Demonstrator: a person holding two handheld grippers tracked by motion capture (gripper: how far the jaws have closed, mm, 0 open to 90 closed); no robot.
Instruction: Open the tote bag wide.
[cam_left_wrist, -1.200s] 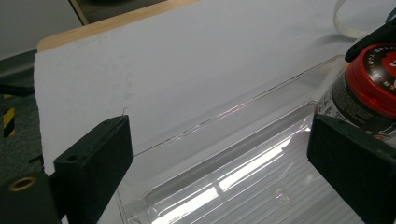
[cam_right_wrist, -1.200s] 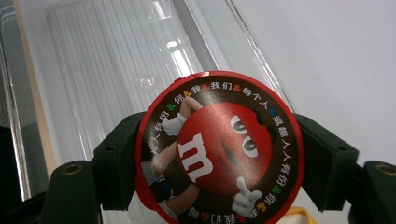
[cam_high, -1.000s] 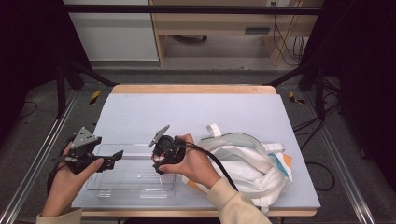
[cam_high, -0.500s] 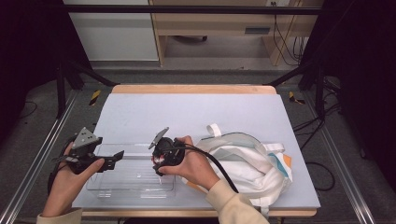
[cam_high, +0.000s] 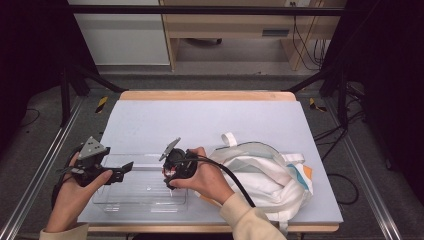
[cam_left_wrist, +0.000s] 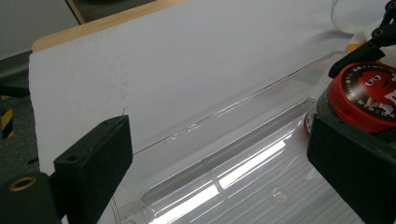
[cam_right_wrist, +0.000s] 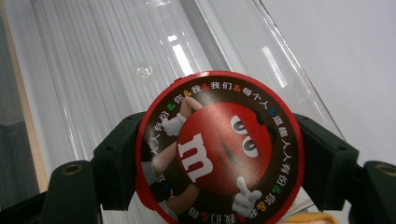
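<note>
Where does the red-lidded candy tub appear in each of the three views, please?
High view: the red-lidded candy tub sits left of centre, low, mostly hidden in the right claw over the clear plastic tray.
Left gripper view: far right edge, its red lid above the tray.
Right gripper view: centre, lid facing the camera, clamped between both jaws.
Shared landmark: the clear plastic tray.

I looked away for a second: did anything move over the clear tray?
Almost nothing. The right claw stays shut on the red-lidded candy tub over the clear tray. The left claw stays open at the tray's left end. The white backpack has not moved.
</note>
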